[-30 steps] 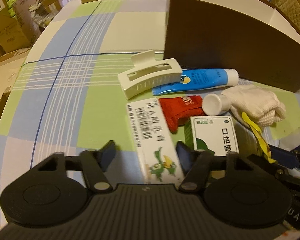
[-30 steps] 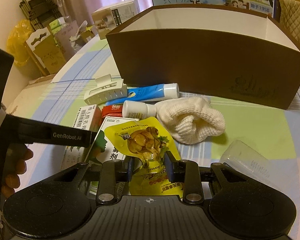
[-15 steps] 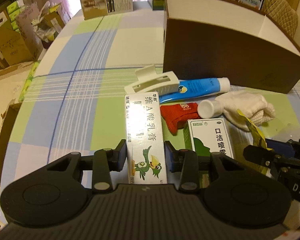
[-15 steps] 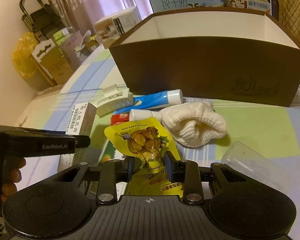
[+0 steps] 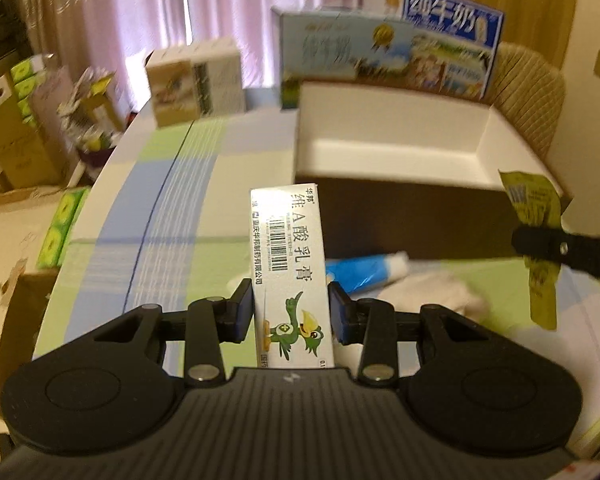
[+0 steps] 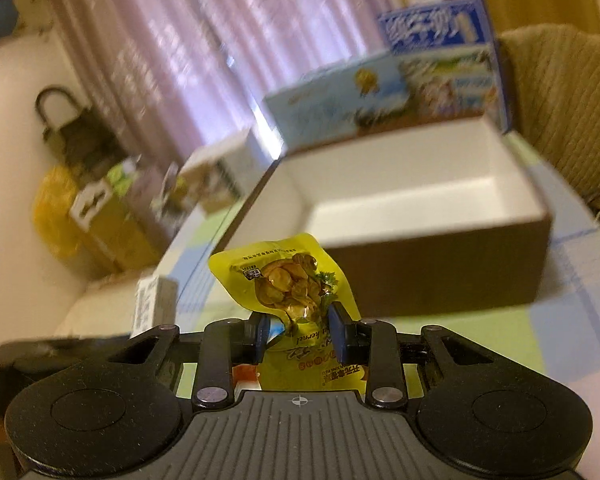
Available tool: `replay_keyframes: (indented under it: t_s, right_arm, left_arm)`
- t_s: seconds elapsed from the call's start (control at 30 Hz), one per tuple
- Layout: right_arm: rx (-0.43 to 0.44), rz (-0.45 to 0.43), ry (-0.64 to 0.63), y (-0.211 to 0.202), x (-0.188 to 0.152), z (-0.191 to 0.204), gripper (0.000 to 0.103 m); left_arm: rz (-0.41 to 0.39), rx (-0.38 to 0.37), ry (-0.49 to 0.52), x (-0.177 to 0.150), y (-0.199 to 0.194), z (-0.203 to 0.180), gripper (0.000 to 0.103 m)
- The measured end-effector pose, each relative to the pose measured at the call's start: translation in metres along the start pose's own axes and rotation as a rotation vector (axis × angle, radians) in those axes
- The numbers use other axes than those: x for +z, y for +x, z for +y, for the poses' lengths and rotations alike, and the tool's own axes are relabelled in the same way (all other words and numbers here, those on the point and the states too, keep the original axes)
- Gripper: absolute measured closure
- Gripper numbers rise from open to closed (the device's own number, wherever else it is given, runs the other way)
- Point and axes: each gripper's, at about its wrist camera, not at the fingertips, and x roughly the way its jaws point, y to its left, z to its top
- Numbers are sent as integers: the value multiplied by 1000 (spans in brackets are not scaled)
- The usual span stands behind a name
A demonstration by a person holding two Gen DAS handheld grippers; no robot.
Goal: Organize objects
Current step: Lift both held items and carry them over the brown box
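Left gripper (image 5: 291, 312) jaws clamp ointment box (image 5: 289, 264); right gripper (image 6: 299, 334) jaws pinch yellow snack pouch (image 6: 288, 280)

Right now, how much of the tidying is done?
Nothing looks put away yet: the brown box shows only its bare white inside. In hand: the left gripper holds a white ointment carton, and the right gripper a yellow snack pouch, both lifted towards the box. Left on the table: a blue tube and white cloth.

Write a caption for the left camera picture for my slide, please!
Left gripper holds a white ointment box up, facing the open brown box.
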Motion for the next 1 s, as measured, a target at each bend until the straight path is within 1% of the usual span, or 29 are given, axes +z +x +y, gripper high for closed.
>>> replay_keyframes:
  t_s: [0.13,0.3,0.43,0.57,0.67,0.77,0.87,1.0]
  right_arm:
    - [-54,-66,33,-7,27,-16,75]
    - [-95,-127,38,-7,57,-31,75]
    - [-119,-154,33,6,73,-38,75]
    - [-158,-163,4,24,89,-45,75]
    - [-189,-153,-9,44,95,-53,75]
    - [-231,-123,-28,67,100,-64,75]
    - [-277,-68,-35,88,99,-75,75]
    - [-305,5,-41,109,92,-88,75]
  left_arm:
    - [-40,-28,-2,24,0,-12,69]
    - [-87,-53,-1,59,9,-28,69]
    - [-112,-72,-6,84,21,-39,69]
    - [-130,-75,5,107,39,-49,69]
    - [-134,-77,19,119,55,-57,69]
    - [-123,-73,30,128,75,-62,69]
    - [-90,-66,41,132,100,-65,69]
    - [-48,-51,47,132,128,-68,69]
